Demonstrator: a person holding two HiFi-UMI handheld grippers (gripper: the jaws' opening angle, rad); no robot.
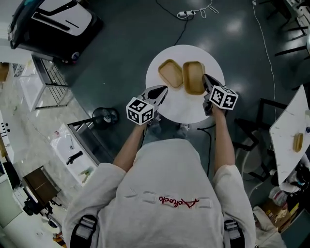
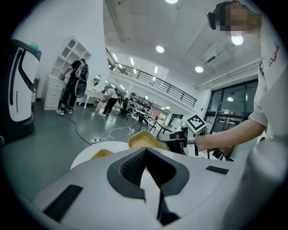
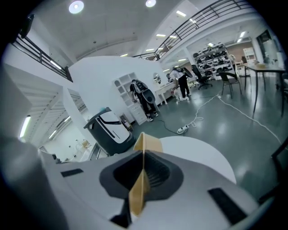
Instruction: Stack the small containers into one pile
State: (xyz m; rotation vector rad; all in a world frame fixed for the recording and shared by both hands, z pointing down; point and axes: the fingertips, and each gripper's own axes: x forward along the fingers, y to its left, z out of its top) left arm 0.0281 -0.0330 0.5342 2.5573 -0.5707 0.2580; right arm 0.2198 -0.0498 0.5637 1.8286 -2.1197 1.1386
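Two small tan containers are on a round white table (image 1: 186,109). One container (image 1: 170,72) lies flat on the left. My right gripper (image 1: 205,79) is shut on the right rim of the other container (image 1: 193,77), whose thin wall (image 3: 148,143) shows between the pads in the right gripper view. In the left gripper view that held container (image 2: 144,139) looks tilted, with the flat one (image 2: 101,153) to its left. My left gripper (image 1: 163,88) hovers at the table's left front edge, shut and holding nothing.
A black and white machine (image 1: 53,22) stands on the floor at the far left. A power strip with cable (image 1: 186,13) lies beyond the table. A metal rack (image 1: 48,80) is at the left and another white table (image 1: 290,126) at the right. People stand far off.
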